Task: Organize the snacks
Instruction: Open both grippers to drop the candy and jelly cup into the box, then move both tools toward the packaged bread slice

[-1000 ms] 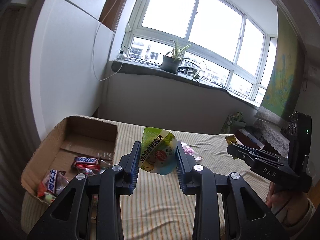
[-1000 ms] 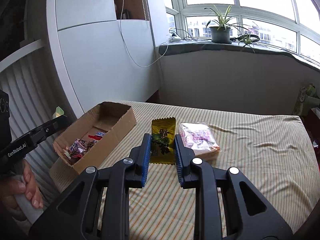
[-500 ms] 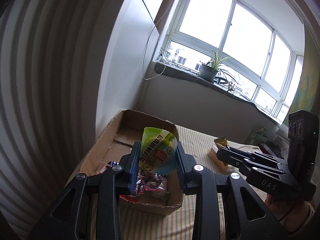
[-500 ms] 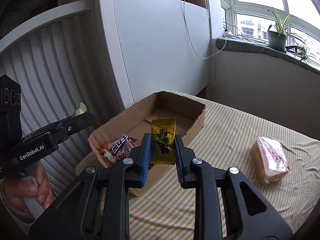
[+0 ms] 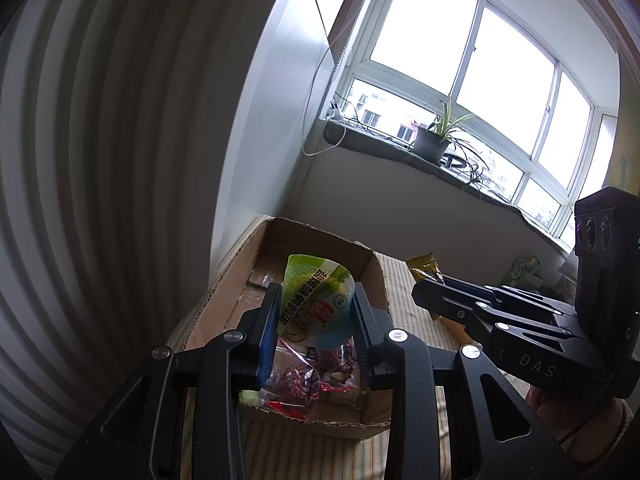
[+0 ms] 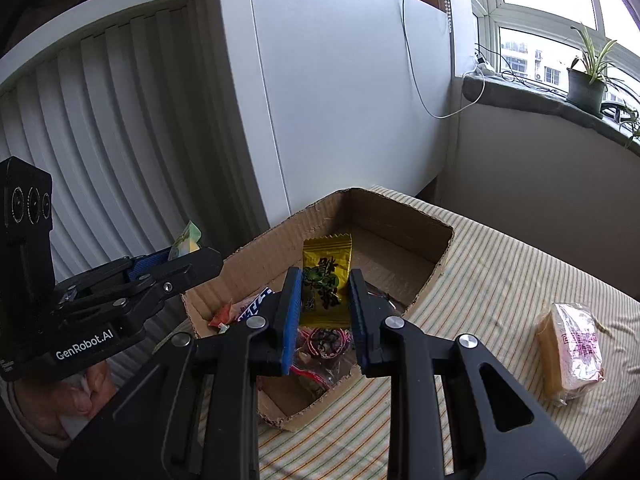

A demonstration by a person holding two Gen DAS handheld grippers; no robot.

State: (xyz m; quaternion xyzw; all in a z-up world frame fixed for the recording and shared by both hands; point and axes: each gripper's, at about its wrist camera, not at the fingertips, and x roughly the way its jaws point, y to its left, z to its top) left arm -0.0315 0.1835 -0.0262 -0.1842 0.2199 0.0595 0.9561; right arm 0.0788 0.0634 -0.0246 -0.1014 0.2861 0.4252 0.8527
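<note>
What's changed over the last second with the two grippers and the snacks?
Both grippers swung from the striped table over to the cardboard box. Unchanged: left gripper holds the green pouch, right gripper holds the yellow packet, and the pink-wrapped cake remains on the table.

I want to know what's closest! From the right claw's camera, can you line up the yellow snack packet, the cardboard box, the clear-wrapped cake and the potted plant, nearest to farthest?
1. Yellow snack packet: pinched in the right claw.
2. Brown cardboard box: just beneath and ahead.
3. Clear-wrapped pale cake: off right on the striped cloth.
4. Green potted plant: far right on the windowsill.
</note>
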